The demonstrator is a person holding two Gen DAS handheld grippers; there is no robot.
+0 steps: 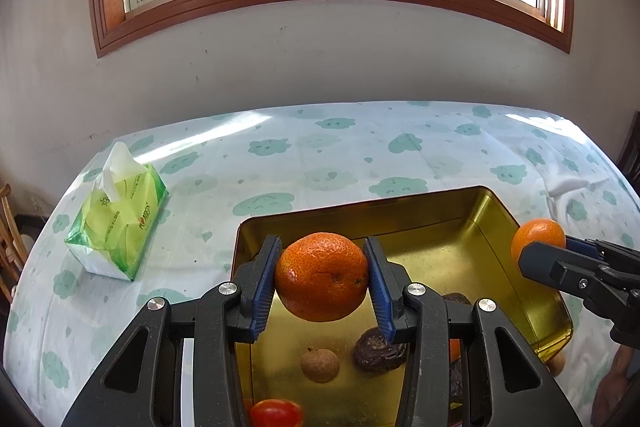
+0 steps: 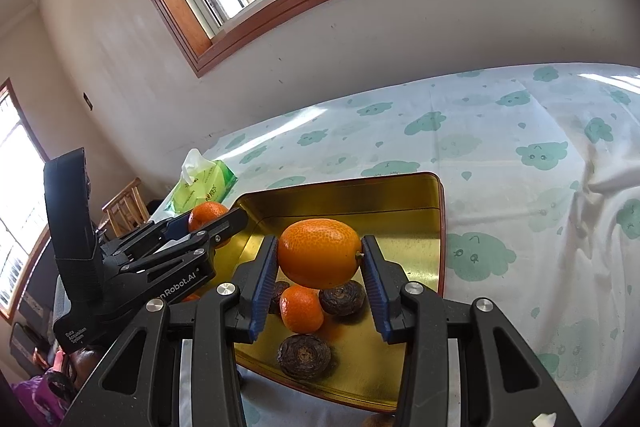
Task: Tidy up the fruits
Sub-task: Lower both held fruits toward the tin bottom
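My left gripper (image 1: pixel 322 277) is shut on a mandarin (image 1: pixel 321 275) and holds it above the gold tin tray (image 1: pixel 400 211). My right gripper (image 2: pixel 320 259) is shut on another mandarin (image 2: pixel 319 253) above the same tray (image 2: pixel 344 193). Each gripper shows in the other view: the right one (image 1: pixel 538 245) at the tray's right edge, the left one (image 2: pixel 212 221) at its left edge. In the tray lie a small mandarin (image 2: pixel 301 309), dark wrinkled fruits (image 2: pixel 304 355), a brown longan (image 1: pixel 319 365) and a red tomato (image 1: pixel 276 413).
A green tissue pack (image 1: pixel 118 223) lies on the cloud-print tablecloth (image 1: pixel 320 155) left of the tray. The white wall and window stand behind the table. A wooden chair (image 2: pixel 126 205) stands at the table's far left end.
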